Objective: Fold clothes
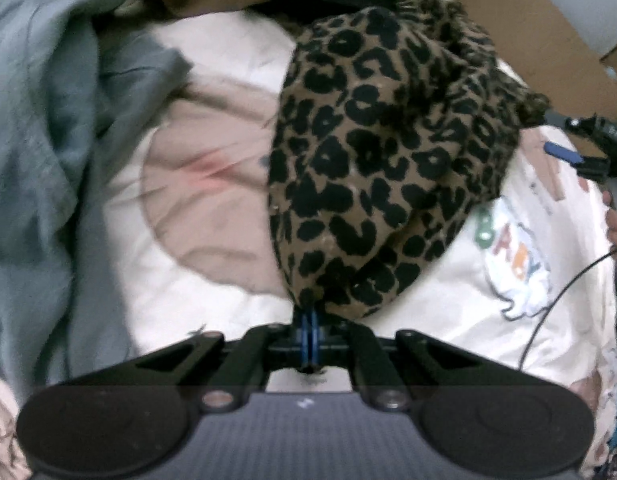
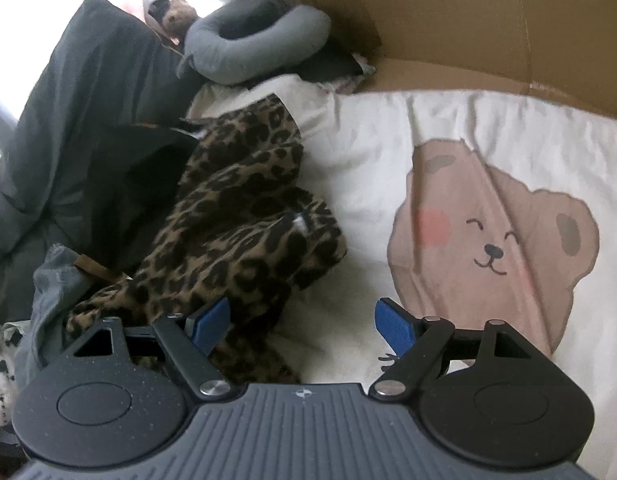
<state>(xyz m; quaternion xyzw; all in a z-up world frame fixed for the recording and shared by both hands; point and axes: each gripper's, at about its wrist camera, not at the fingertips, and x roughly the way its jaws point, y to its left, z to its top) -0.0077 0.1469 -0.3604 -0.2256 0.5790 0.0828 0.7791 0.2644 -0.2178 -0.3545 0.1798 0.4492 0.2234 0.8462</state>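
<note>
Left gripper [image 1: 310,322] was clamped on one small pinch of the brown-and-black leopard-print fabric garment [image 1: 372,152]; the cloth hung bunched from that single point over the cream bedspread with the pink-brown bear print [image 1: 212,208]. Right gripper [image 2: 302,326] stood with blue pads wide apart and nothing between them, one pad just beside the garment's near fold [image 2: 244,240]. Likely risks: so narrow a bite could slip and drop the cloth; lifting from one corner would leave it twisted rather than flat; the trailing end could drag into the grey-blue crumpled cloth [image 1: 40,120] alongside and snag it.
</note>
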